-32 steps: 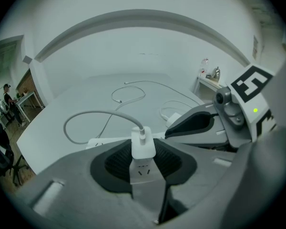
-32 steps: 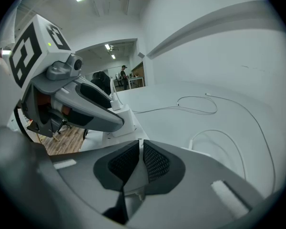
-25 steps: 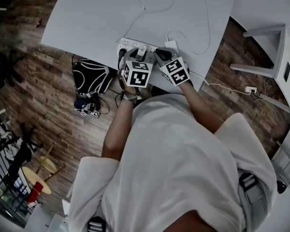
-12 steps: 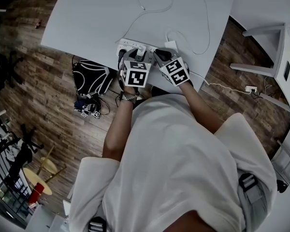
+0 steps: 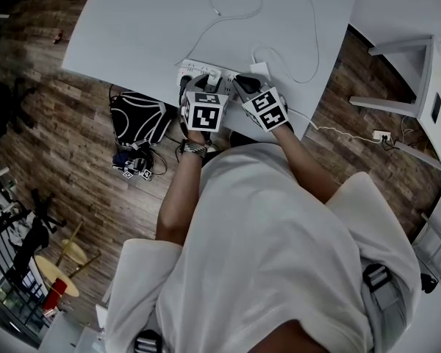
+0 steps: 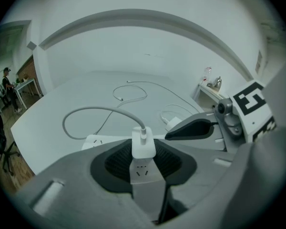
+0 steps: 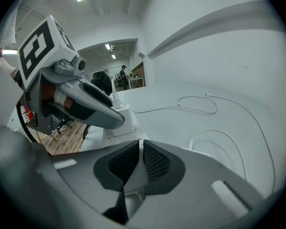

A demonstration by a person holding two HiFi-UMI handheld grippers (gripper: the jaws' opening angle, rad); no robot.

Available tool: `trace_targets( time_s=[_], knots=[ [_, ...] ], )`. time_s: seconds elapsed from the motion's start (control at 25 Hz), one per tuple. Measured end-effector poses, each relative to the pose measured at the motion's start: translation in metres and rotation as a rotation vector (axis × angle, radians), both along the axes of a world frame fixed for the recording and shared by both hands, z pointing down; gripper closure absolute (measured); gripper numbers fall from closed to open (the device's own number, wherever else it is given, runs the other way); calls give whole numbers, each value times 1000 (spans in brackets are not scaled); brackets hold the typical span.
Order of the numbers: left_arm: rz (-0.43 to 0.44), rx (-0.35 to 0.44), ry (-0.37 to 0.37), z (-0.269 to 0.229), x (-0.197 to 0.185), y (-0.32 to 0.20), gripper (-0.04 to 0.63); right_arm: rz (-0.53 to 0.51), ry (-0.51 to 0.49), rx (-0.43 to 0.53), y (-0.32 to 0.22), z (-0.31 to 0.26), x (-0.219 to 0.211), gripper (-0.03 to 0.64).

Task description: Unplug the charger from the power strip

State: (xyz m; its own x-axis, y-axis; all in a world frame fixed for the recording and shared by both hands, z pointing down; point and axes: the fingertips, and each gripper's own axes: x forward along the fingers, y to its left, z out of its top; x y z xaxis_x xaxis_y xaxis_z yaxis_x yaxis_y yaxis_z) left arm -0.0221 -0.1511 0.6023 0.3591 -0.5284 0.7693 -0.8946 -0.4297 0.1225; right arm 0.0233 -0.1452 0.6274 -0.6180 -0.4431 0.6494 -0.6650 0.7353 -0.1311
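a person in a white shirt (image 5: 279,248) is standing at the near edge of a white table (image 5: 147,28), looking steeply down and holding a gripper in each hand. the left gripper (image 5: 203,85) is reaching down onto a white power strip (image 6: 96,140) that is lying along the table's near edge. its two dark ribbed pads are clamping the sides of a small white charger (image 6: 143,146), which is sitting upright in the strip with its plug seated. a white cable (image 6: 86,111) is rising from the charger's top and looping away across the table.

the right gripper (image 7: 141,151) is sitting just to the right of the left one, its jaws drawn together with only a thin slit between the pads and nothing in them. its tip is resting by the strip's right end; whether it is touching the strip is not clear.

a second white adapter (image 5: 260,68) is lying just beyond the right gripper. a black bag (image 5: 138,116) is sitting on the wooden floor (image 5: 51,145) beside the table.
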Motion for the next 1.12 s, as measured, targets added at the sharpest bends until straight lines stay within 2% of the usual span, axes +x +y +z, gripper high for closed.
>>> trace_targets(
  time_s=[0.12, 0.2, 0.68, 0.92, 1.12],
  knots=[
    [-42, -20, 51, -2, -2, 1, 456, 0, -2, 0, 0, -1, 0, 588],
    [-46, -17, 58, -3, -3, 0, 456, -1, -3, 0, 0, -1, -1, 587],
    [5, 7, 12, -3, 0, 0, 456, 12, -18, -16, 2, -2, 1, 590],
    [37, 34, -50, -4, 3, 1, 456, 10, -16, -14, 1, -2, 0, 591],
    [16, 28, -18, -6, 1, 0, 456, 9, -17, -11, 1, -2, 0, 591]
  ],
)
